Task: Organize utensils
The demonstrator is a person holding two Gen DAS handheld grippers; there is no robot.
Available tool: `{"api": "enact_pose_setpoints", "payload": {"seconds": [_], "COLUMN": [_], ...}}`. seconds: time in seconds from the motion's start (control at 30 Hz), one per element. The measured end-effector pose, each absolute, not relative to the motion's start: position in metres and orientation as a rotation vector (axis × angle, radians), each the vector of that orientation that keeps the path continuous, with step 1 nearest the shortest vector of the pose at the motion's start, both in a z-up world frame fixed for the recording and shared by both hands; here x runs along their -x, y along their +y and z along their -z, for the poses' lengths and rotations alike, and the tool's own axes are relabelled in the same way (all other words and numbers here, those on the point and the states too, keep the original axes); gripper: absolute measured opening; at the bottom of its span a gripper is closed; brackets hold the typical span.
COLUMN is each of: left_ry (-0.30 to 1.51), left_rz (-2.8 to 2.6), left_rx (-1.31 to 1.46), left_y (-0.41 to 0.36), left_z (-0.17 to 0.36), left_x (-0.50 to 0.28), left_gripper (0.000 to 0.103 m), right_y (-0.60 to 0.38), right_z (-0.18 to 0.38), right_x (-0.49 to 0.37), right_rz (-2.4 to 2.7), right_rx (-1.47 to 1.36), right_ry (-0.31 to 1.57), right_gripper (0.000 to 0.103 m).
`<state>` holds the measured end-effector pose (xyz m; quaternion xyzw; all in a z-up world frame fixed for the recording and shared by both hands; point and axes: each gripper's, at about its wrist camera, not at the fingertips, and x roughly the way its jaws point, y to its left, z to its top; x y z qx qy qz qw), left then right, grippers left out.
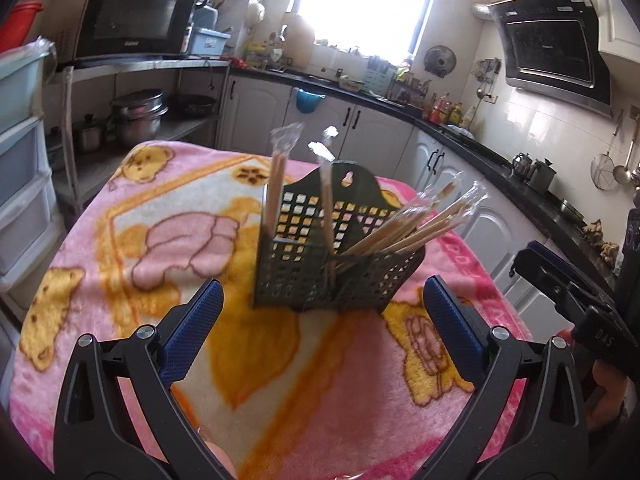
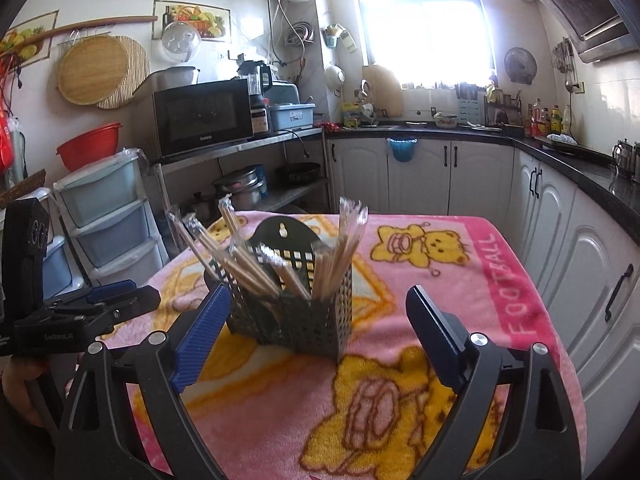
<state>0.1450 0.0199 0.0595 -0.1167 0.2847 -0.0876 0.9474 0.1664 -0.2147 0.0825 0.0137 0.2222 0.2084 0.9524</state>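
On the desk (image 2: 460,280), which has a pink bear blanket (image 1: 120,240) over it, stands a dark basket (image 1: 320,276) full of holes. It is in the middle of the blanket. Long wooden chopsticks (image 1: 400,236) in thin clear wrappers stick out of its pockets.

Going left to right, the left hand-held gripper (image 1: 322,332) comes first. Its jaws are wide open and hold nothing. The basket sits just ahead, between its blue pads (image 1: 192,332) but not touching them. The right hand-held gripper (image 2: 320,332) is also wide open and empty, near the basket.

The chopsticks look light, thin and stiff. The wrappers are probably slippery, so a good place to pinch is the middle of the wood, not the floppy wrapper tip. The basket looks light too and could tip over.

The left view shows a big bunch leaning to the right and two sticks standing up. The right view shows the basket's other corner. How many pockets it has is hard to tell, maybe two or three.
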Motion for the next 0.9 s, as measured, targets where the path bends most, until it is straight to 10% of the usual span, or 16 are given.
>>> {"api": "enact_pose_setpoints", "payload": {"seconds": [0.9], "left_ry": [0.542], "left_rz": [0.050], "left_rx": [0.203], "left_y": [0.011], "left_z": [0.000], "left_x": [-0.118], "left_gripper": [0.092], "right_y": [-0.214], "right_z": [-0.014], "right_x": [-0.140], "right_rz": [-0.341], "right_rx": [0.003], "right_ry": [0.465], "right_gripper": [0.090]}}
